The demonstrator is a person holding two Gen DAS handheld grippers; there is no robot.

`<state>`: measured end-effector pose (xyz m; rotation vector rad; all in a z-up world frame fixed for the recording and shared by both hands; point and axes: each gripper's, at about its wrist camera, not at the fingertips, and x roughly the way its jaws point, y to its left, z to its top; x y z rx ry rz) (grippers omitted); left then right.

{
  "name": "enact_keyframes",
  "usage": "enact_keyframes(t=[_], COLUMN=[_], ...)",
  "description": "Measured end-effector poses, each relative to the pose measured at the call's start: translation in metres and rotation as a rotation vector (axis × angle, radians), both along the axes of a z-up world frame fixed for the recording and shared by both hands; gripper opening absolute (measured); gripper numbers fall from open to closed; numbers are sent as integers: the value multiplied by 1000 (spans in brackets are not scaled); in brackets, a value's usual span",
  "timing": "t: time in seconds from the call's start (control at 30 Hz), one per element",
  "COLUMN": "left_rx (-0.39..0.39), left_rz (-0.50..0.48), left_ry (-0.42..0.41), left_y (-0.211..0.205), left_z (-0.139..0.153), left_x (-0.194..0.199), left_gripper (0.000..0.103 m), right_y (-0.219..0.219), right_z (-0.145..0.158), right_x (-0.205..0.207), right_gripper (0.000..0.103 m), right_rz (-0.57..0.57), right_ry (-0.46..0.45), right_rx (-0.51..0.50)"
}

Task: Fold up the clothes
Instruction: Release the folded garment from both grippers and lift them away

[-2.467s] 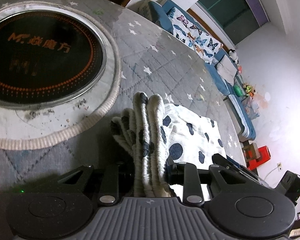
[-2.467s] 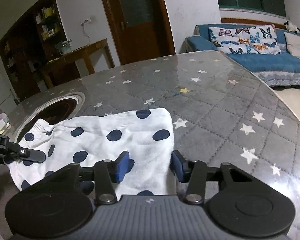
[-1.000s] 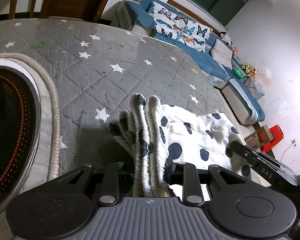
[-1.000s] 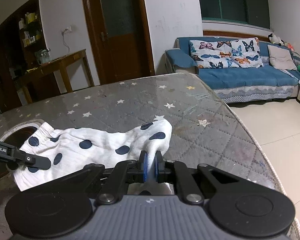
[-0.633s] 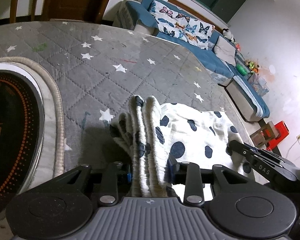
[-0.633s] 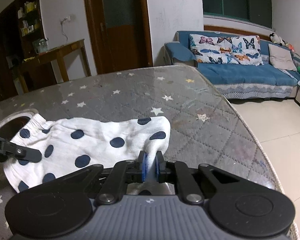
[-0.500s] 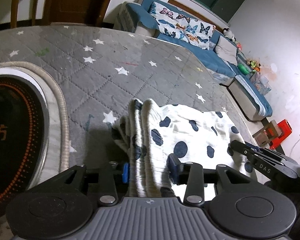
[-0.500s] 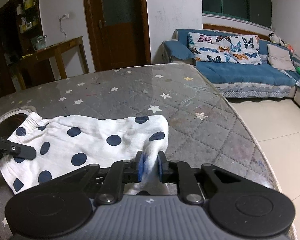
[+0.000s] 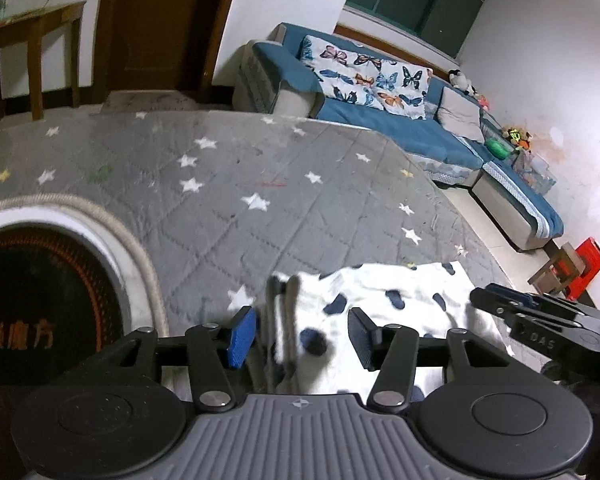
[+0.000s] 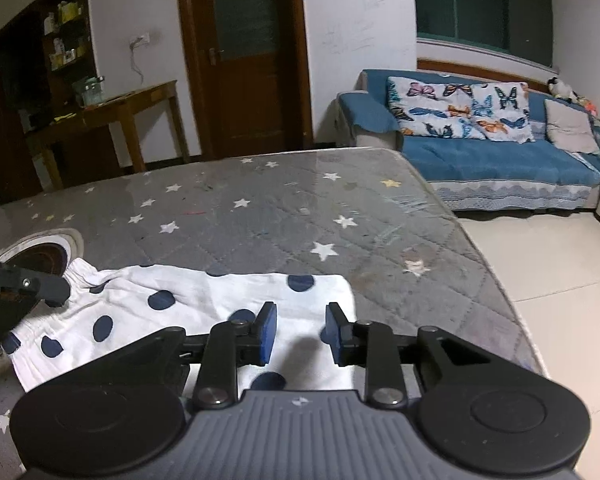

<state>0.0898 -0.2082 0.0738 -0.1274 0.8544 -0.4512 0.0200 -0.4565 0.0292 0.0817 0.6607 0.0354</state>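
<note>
A white garment with navy polka dots (image 10: pixel 204 304) lies flat on the grey star-quilted table (image 10: pixel 284 208). In the left wrist view the garment (image 9: pixel 400 300) lies under and beyond my left gripper (image 9: pixel 300 334), which is open, with the ribbed waistband (image 9: pixel 284 312) between its blue pads but not clamped. My right gripper (image 10: pixel 298 332) is open and empty just above the garment's right end. The left gripper's tip shows in the right wrist view (image 10: pixel 40 286) at the waistband end. The right gripper's tip shows in the left wrist view (image 9: pixel 540 320).
A round dark hotplate with a white rim (image 9: pixel 32 280) is set in the table at the left. The table's right edge (image 10: pixel 492 280) drops to a tiled floor. A blue sofa (image 10: pixel 492 160), a wooden door and a side table stand behind.
Both grippers have opened and let go of the garment. It now lies flat on the table, and both grippers have drawn back a little.
</note>
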Motion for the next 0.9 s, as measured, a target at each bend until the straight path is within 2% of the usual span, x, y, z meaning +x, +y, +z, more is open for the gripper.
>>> enact_keyframes(t=[0.1, 0.47, 0.7, 0.9], left_rx=[29, 89, 106, 117], left_rz=[-9, 7, -4, -42], left_ry=[-18, 8, -37, -91], left_y=[-9, -12, -10, -6], left_z=[-2, -28, -20, -8], left_x=[5, 24, 10, -16], left_gripper=[53, 54, 53, 53], right_y=[2, 5, 6, 15], right_z=[-4, -26, -14, -8], right_x=[10, 34, 17, -23], right_gripper=[32, 33, 39, 45], right_rz=[9, 10, 16, 39], right_ry=[8, 72, 46, 33], right_rx=[17, 23, 14, 21])
